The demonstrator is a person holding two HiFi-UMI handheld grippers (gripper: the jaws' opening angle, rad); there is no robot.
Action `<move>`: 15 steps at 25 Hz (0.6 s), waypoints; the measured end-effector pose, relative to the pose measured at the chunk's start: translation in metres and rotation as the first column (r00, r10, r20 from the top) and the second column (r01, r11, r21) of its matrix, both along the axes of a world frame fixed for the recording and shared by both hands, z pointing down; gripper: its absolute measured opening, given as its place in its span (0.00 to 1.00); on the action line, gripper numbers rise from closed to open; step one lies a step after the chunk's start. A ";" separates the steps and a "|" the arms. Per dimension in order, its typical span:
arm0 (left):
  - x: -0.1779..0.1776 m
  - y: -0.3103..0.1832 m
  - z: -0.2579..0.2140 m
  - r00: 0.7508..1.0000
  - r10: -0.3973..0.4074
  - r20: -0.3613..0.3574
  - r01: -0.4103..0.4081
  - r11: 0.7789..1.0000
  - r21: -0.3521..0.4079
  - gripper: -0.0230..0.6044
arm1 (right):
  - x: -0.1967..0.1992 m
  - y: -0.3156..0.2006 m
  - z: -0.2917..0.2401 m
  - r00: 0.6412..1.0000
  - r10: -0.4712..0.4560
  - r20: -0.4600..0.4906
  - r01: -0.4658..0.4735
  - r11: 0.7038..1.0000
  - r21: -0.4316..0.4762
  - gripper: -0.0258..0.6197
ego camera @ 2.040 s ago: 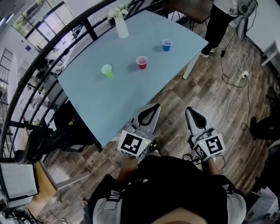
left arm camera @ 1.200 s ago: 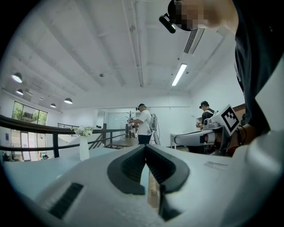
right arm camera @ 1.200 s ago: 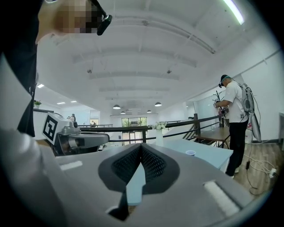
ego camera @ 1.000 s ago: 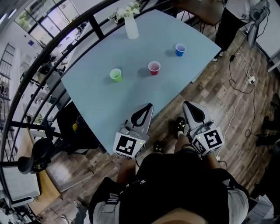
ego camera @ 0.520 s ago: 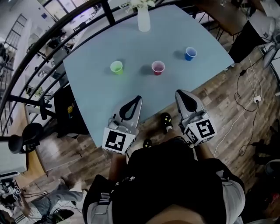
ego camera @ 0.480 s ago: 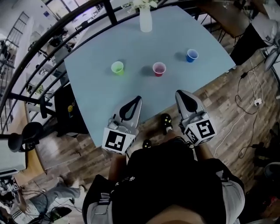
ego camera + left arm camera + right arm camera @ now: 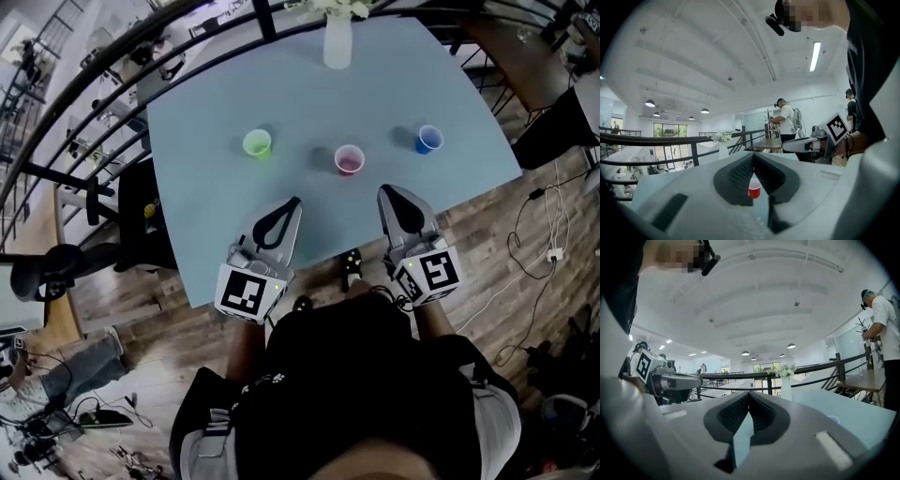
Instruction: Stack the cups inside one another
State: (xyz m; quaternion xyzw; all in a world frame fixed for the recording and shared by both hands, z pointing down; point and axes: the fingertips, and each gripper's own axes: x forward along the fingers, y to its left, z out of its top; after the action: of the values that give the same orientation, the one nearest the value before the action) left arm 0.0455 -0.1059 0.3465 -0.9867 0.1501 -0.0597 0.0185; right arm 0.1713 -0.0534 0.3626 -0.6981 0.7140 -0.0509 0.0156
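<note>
Three cups stood upright and well apart in a loose row on the pale blue table [image 7: 206, 187]: the green cup [image 7: 257, 143] to the left, the red cup [image 7: 349, 159] in the middle and the blue cup [image 7: 428, 139] to the right, each on its own. A white vase of flowers [image 7: 337, 37] stood at the far edge, behind them. The left gripper [image 7: 293, 202] and the right gripper [image 7: 386, 191] were held side by side over the near edge of the table, roughly level and pointing toward the cups, near them but touching none. In the left gripper view the jaw tips met with nothing clamped between them (the red cup [image 7: 754, 188] showed only through the hollow beneath the tips, farther off on the table). In the right gripper view the jaws were likewise pressed together and empty, with the vase [image 7: 786, 386] beyond them and the left gripper [image 7: 675, 380] off to the side.
</note>
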 end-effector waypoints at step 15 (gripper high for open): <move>0.032 -0.018 0.009 0.991 -0.128 0.034 0.129 0.991 -0.019 0.02 | 0.043 -0.034 0.032 0.994 -0.113 -0.012 0.112 0.992 -0.053 0.09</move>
State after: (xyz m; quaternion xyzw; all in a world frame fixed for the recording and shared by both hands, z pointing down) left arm 0.0776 -0.1239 0.3552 -0.9740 0.2124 -0.0784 0.0068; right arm 0.2140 -0.0876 0.3943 -0.6574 0.7507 -0.0654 -0.0109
